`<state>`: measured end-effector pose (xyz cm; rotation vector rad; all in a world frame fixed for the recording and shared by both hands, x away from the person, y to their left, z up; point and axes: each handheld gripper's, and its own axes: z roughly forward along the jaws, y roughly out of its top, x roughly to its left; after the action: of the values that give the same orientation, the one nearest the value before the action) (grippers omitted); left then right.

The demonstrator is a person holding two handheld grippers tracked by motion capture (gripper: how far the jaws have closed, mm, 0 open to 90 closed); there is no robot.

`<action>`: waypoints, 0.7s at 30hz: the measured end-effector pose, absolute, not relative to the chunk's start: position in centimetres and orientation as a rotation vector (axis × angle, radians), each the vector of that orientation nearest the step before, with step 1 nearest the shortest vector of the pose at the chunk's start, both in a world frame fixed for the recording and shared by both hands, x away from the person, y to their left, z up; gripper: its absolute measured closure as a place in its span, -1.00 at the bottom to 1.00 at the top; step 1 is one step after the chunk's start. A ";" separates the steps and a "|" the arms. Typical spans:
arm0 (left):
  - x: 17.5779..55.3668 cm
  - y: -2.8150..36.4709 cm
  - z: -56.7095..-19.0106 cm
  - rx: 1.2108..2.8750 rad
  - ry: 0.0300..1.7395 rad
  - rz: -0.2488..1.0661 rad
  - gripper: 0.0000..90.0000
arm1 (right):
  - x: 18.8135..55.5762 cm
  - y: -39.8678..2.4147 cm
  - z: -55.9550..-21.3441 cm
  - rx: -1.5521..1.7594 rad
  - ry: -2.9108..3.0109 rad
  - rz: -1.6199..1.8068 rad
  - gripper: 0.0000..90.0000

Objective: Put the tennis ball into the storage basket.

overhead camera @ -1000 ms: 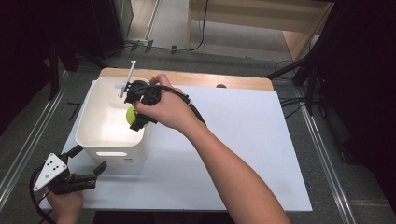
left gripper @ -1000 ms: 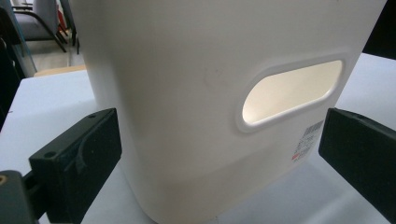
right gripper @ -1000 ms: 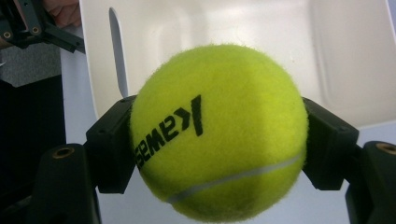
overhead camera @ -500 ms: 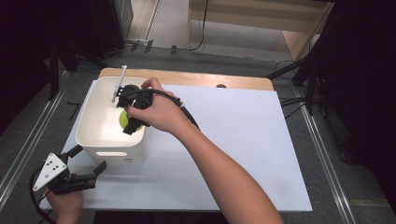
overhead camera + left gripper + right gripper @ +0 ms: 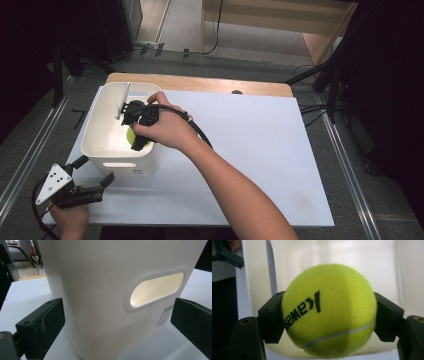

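Fuzzy yellow tennis ball (image 5: 329, 311) sits clamped in the right tongs (image 5: 329, 315) over the smooth white bin (image 5: 95, 145); left tongs (image 5: 117, 322) gape wide.

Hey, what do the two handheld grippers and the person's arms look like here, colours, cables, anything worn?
Both are black two-jaw tools with blocky rectangular pads. The left gripper carries a grey three-cornered plate dotted with dark holes, and a black cable loops from it. The right gripper trails a thick black cable back along the forearm and has an upright grey plate. Both forearms are bare: no sleeves or gloves show.
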<state>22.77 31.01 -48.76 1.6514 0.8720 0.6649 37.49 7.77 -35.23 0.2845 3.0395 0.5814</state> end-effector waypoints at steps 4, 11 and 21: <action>22.8 31.0 -48.8 1.651 0.872 0.667 -1.00 | 37.4 7.7 -36.2 0.321 3.042 0.555 -0.48; 22.8 31.0 -48.8 1.653 0.871 0.667 -1.00 | 37.2 8.1 -37.0 0.307 3.040 0.504 -0.49; 22.8 31.0 -48.7 1.652 0.875 0.663 -1.00 | 37.0 8.3 -37.4 0.297 3.027 0.480 -0.61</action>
<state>22.75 31.04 -48.74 1.6516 0.8749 0.6626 37.03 8.30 -37.36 0.2966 3.0268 0.4805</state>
